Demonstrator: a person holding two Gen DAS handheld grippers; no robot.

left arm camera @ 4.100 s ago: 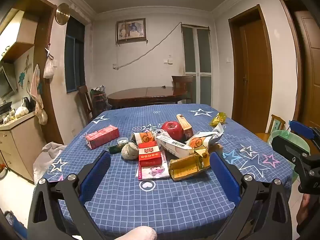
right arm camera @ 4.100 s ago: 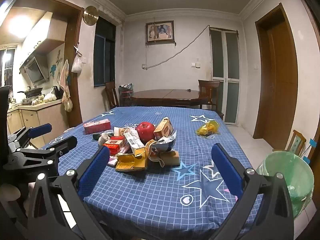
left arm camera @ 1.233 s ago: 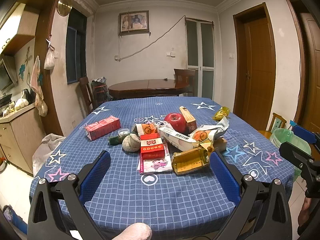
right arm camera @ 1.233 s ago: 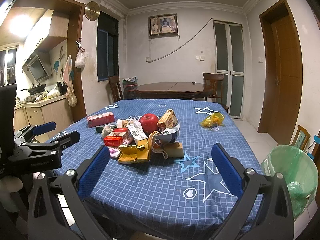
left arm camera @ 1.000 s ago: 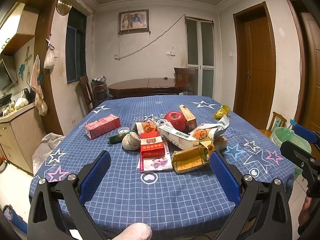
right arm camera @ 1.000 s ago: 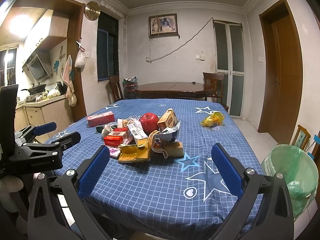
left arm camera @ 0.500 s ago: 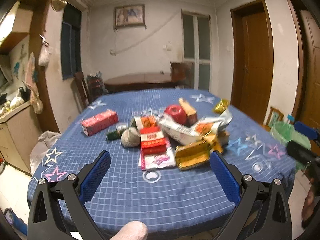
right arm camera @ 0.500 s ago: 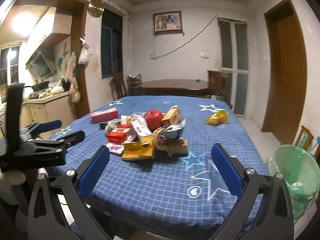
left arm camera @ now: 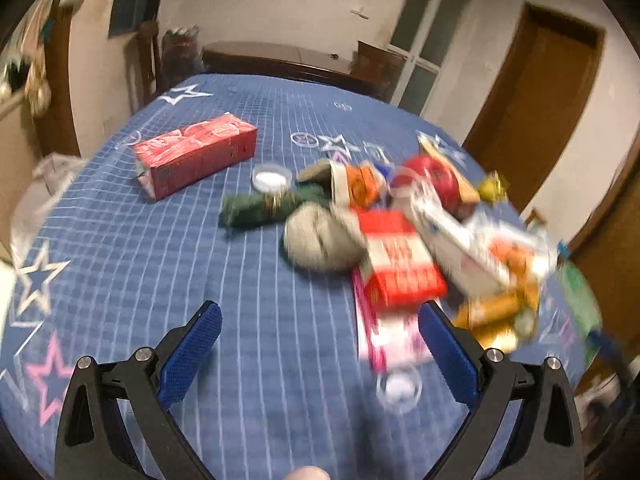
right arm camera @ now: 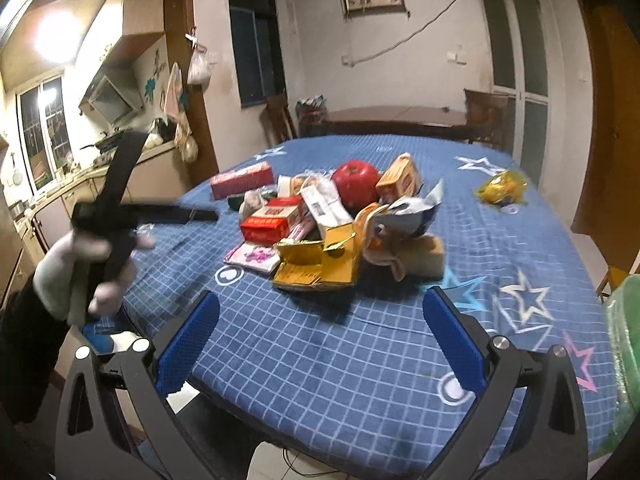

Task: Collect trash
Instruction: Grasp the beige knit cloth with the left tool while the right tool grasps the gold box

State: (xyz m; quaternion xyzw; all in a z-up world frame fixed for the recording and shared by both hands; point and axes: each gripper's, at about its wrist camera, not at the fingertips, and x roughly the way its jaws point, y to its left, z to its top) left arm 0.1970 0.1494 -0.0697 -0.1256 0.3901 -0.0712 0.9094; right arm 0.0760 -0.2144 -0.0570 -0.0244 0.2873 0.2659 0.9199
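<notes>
Two tools are spread wide and empty, so nothing is collected yet. Farthest left on the counter (left arm camera: 120,280) lies the red carton (left arm camera: 196,154), well apart from the rest; it looks like the easy pick, though a long box gripped near one end may swing and slip.

Next come the white cap (left arm camera: 271,178), the green bundle (left arm camera: 260,208) and the grey lump (left arm camera: 320,242), close together. The cap sits low and flat, and a tool's fingers could skate over it or push it into the bundle. The left tool (left arm camera: 316,350) hangs over bare cloth short of these, and its view is smeared; a grab made while the picture is this smeared would likely miss or knock the pile.

At the middle the red box (right arm camera: 272,218) rests on a pink leaflet (right arm camera: 252,258), beside the gold box (right arm camera: 320,264), the apple (right arm camera: 356,188) and torn wrappers (right arm camera: 408,210). These overlap, so pulling one may drag others off the near edge. The apple could roll, and may not be trash at all.

The right tool (right arm camera: 320,334) hovers at the counter's near edge. A yellow wrapper (right arm camera: 502,188) lies alone far right. The green bin (right arm camera: 624,344) is only partly seen at the right edge, so a drop could fall short.
</notes>
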